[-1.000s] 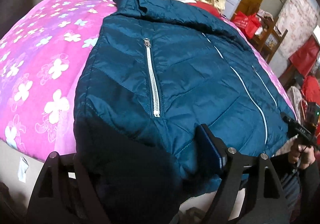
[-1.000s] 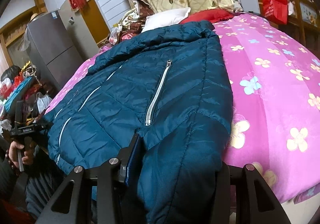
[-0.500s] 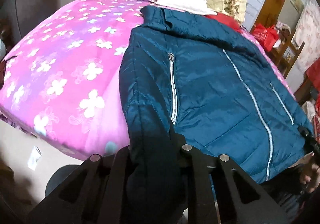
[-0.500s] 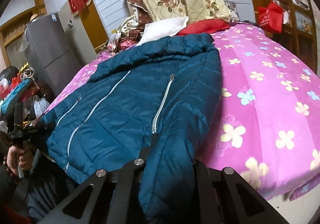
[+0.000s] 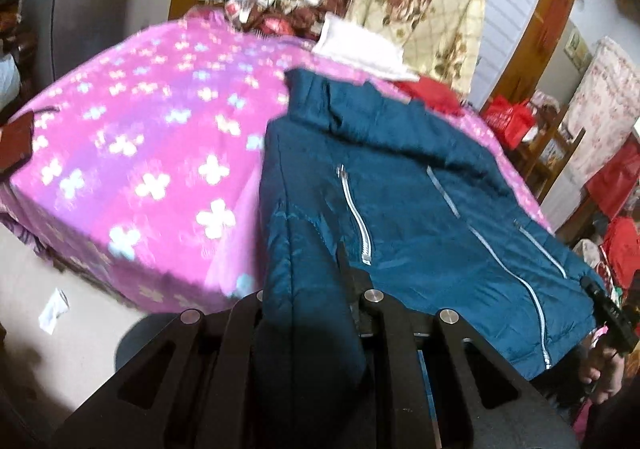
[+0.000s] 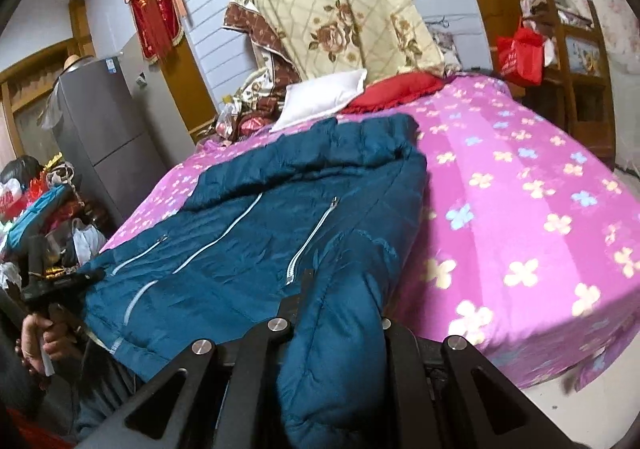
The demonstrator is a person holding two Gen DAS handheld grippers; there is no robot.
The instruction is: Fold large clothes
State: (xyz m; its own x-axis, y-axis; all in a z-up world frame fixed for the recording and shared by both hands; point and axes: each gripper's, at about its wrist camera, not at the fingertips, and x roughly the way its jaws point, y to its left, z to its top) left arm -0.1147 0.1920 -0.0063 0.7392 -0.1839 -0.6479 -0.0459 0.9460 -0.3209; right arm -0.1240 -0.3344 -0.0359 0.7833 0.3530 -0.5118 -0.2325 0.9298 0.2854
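The teal jacket (image 6: pixel 256 249) lies face-up on the bed (image 6: pixel 520 209), unfolded. The left gripper (image 5: pixel 308 313) and right gripper (image 6: pixel 340 313) each pinch a bottom-hem corner; every fold remains.

I'm in a lived-in home bedroom. A bed (image 6: pixel 520 209) with a pink flowered cover fills the middle of the frame, a white pillow (image 6: pixel 324 97) and a rose-patterned quilt (image 6: pixel 340 21) are piled at its head, a red lantern ornament (image 6: pixel 154 5) hangs upper left, and a grey fridge (image 6: pixel 100 129) stands at left.
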